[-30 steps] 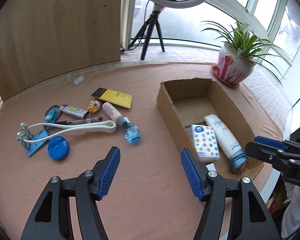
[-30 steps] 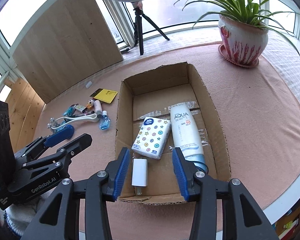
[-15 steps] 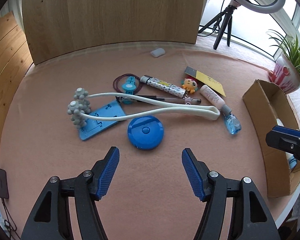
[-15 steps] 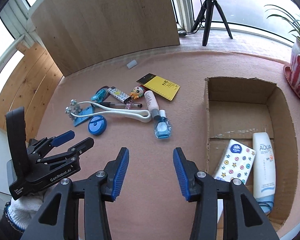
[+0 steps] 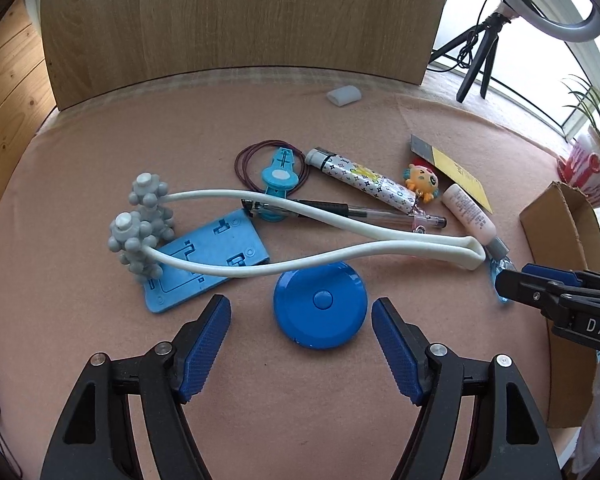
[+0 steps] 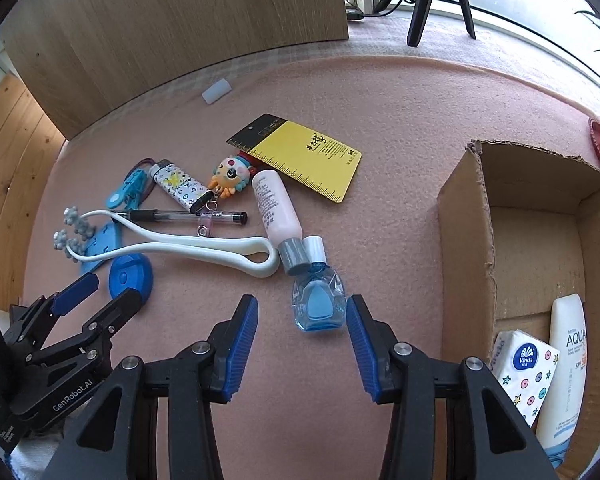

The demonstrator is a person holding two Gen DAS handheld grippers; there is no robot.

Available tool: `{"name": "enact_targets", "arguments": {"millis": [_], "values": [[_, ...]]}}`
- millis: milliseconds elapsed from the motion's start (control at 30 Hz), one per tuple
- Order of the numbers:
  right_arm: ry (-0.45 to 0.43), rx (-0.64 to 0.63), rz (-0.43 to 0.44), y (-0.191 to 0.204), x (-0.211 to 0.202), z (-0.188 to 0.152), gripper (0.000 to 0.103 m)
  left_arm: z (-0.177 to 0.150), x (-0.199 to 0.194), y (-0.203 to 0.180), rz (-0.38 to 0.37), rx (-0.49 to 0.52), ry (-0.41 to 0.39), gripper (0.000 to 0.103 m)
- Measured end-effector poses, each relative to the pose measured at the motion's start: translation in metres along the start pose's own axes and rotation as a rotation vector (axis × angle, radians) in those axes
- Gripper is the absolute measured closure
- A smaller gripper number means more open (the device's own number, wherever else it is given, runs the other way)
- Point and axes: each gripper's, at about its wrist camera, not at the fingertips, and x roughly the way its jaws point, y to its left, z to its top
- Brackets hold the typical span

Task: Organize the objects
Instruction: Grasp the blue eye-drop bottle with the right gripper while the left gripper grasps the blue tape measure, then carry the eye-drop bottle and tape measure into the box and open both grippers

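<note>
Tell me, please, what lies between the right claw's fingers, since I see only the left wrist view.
Observer: The right claw is open around a small clear blue bottle with a white cap; the pads seem just clear of it.
Operator: Thank you. Is anything inside the cardboard box?
Observer: Yes. A white tissue pack printed with stars and dots lies in the brown cardboard box, beside a white sunscreen tube.

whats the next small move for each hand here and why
Probably lower both: the left gripper, fingers open, brackets the blue round case, and the right gripper, also open, brackets the small blue bottle. Neither is gripped yet; both likely belong in the cardboard box.
</note>
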Motion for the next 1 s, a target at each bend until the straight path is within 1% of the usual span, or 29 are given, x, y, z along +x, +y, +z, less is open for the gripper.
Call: {"name": "enact_targets", "arguments": {"millis": [167,333,400,433,467,500,533,667,767,1000], "values": [[0.025,-0.009,-0.046,0.001,0.012,0.007,0.061,0.004,0.007,0.0,0.002,0.0,0.0,0.027],[0.051,0.011,-0.042,-0.002,0.021,0.011,0.061,0.006,0.008,0.0,0.008,0.014,-0.007,0.028],[0.056,0.0,-0.043,0.0,0.021,0.012,0.061,0.007,0.007,0.0,0.009,0.014,-0.011,0.034],[0.057,-0.006,-0.041,0.002,0.021,0.011,0.062,0.007,0.007,0.0,0.012,0.014,-0.012,0.039],[0.059,-0.012,-0.044,0.003,0.02,0.01,0.066,0.007,0.007,0.001,0.017,0.014,-0.014,0.043],[0.059,-0.019,-0.05,0.004,0.02,0.009,0.069,0.007,0.007,0.002,0.021,0.013,-0.015,0.045],[0.058,-0.025,-0.052,0.005,0.02,0.008,0.073,0.007,0.007,0.003,0.023,0.014,-0.016,0.049],[0.058,-0.022,-0.03,0.004,0.017,0.003,0.074,0.007,0.006,0.003,0.018,0.02,-0.015,0.049],[0.054,-0.03,-0.021,0.005,0.015,-0.003,0.074,0.001,0.003,0.003,0.014,0.025,-0.015,0.049],[0.036,-0.077,-0.013,0.013,0.004,-0.03,0.075,-0.028,-0.013,0.0,0.012,0.013,-0.013,0.049]]}}
